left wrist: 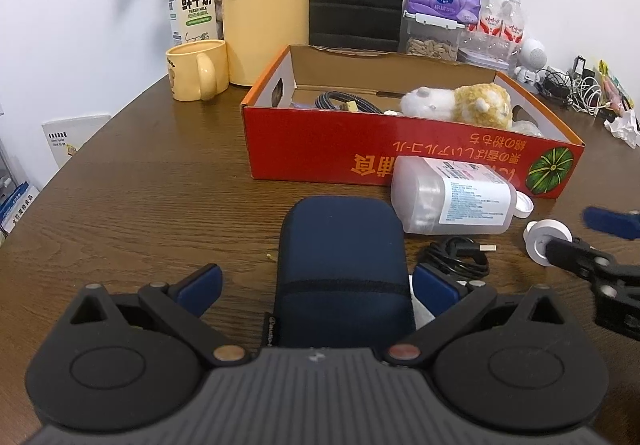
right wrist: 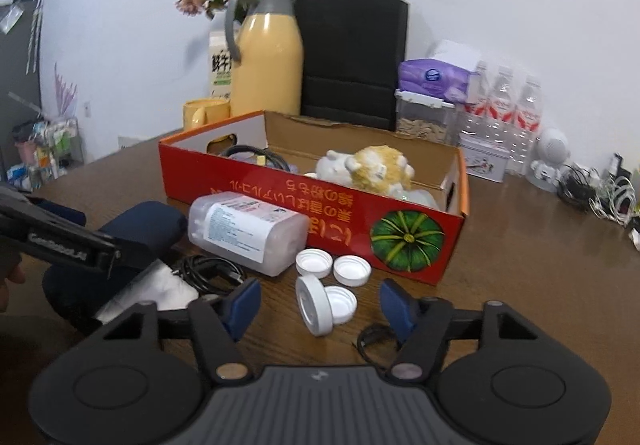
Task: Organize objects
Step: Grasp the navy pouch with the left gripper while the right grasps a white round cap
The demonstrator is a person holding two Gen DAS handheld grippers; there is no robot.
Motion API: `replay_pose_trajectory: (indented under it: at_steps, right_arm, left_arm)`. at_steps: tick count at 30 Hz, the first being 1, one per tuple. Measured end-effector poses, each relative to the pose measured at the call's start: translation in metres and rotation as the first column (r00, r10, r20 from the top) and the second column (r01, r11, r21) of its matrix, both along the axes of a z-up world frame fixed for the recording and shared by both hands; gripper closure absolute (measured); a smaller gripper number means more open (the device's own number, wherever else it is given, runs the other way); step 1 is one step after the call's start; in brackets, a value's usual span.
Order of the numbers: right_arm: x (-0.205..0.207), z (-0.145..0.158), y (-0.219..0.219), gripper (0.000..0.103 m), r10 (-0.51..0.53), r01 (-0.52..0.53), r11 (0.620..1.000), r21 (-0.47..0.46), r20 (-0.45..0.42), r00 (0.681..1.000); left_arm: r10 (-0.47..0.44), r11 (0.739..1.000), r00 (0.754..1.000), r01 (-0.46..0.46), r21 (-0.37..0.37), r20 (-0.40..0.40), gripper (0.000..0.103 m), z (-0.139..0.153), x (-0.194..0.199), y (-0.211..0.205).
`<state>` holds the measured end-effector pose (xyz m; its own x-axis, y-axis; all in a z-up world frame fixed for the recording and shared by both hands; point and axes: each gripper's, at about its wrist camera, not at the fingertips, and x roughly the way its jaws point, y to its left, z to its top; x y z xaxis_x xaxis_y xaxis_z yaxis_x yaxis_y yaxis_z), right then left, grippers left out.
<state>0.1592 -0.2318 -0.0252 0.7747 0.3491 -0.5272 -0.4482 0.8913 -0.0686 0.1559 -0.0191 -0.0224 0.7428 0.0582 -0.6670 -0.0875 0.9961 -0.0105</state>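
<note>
On the wooden table (left wrist: 140,173), before the red cardboard box (left wrist: 400,149), the left gripper (left wrist: 316,285) is spread around the navy zip pouch (left wrist: 340,257), no squeeze. Soft, light; pinch mid-body. Right gripper (right wrist: 320,301) half-open around white round container (right wrist: 314,305), pads apart; rigid, slippery.

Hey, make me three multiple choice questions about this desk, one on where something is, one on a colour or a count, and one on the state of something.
1. Where is the plush toy?
A. inside the red box
B. on the yellow mug
C. under the black bag

2. What colour is the pouch between the left gripper's fingers?
A. green
B. dark blue
C. orange

3. How is the clear plastic bottle placed?
A. standing upright with its cap on
B. lying on its side
C. hanging from a hook

Answers: 1 A, it lies within the box walls. 2 B, its fabric is navy. 3 B, it lies along the table in front of the box.
</note>
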Motion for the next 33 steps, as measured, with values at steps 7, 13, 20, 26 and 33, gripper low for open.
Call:
replay_pose_trajectory:
  at_steps: [7,13,20,26,33]
  right_arm:
    - [0.006,-0.014,0.009,0.094,0.034,-0.034,0.999,-0.021,-0.017,0.999]
    - [0.001,-0.015,0.006,0.095,0.055,-0.055,0.998,0.0,0.01,0.998]
    - [0.002,-0.016,0.004,0.095,0.056,-0.056,0.998,0.023,-0.011,0.998]
    - [0.009,-0.019,-0.002,0.095,0.041,-0.037,0.997,0.062,-0.067,0.997]
    - [0.012,-0.021,-0.002,0.095,0.042,-0.036,0.997,0.068,-0.095,0.995]
  left_arm:
    - [-0.002,1.0,1.0,0.002,-0.007,-0.007,0.0,-0.003,0.002,0.001]
    - [-0.009,1.0,1.0,0.009,-0.009,-0.012,0.0,-0.004,0.004,0.0]
    - [-0.006,1.0,1.0,0.006,-0.01,-0.018,0.0,-0.006,0.005,0.0]
    - [-0.009,1.0,1.0,0.009,-0.009,-0.022,0.0,-0.007,0.004,-0.002]
    - [-0.023,1.0,0.999,0.023,0.004,-0.035,0.0,-0.008,0.005,-0.006]
